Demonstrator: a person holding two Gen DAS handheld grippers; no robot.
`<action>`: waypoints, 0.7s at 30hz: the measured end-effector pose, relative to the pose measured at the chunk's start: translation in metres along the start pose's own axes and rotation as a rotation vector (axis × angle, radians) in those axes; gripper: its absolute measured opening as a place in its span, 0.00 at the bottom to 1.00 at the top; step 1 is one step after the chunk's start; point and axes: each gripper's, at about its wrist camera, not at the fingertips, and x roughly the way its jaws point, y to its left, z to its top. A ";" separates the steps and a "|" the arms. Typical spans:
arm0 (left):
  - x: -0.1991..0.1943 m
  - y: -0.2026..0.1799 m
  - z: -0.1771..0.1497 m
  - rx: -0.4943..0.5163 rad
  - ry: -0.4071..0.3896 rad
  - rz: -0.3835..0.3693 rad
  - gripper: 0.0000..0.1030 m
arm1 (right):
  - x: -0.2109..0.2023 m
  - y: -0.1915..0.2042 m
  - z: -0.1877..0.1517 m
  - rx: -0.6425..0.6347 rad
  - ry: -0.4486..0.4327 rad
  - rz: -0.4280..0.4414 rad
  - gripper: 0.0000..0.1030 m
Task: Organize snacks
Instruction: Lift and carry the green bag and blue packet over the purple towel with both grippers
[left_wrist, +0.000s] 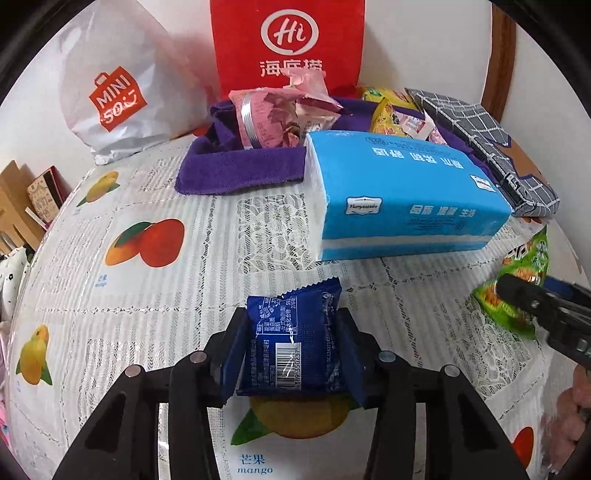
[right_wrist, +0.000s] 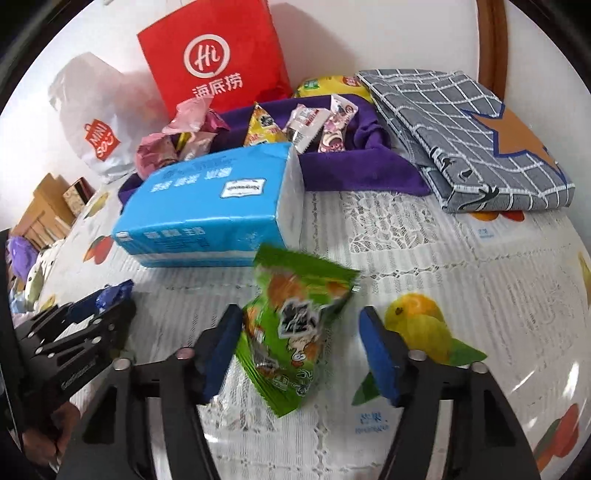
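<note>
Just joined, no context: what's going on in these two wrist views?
A person is sorting snacks on a fruit-print tablecloth with a pair of tongs in each hand. The left tongs are clamped on a dark blue snack packet. The right tongs stand open around a green snack packet; only one pad looks near it, so it isn't gripped. Behind a blue tissue pack, a purple cloth bin already holds several snacks.
</note>
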 end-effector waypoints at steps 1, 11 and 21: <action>0.000 0.000 -0.001 0.001 -0.007 0.004 0.44 | 0.004 -0.001 0.000 0.010 0.008 0.004 0.57; 0.000 0.001 -0.002 -0.014 -0.022 -0.002 0.45 | 0.012 0.006 -0.003 -0.028 -0.063 -0.014 0.54; 0.000 0.002 -0.002 -0.013 -0.022 -0.003 0.44 | 0.008 -0.005 0.000 0.035 -0.059 0.055 0.59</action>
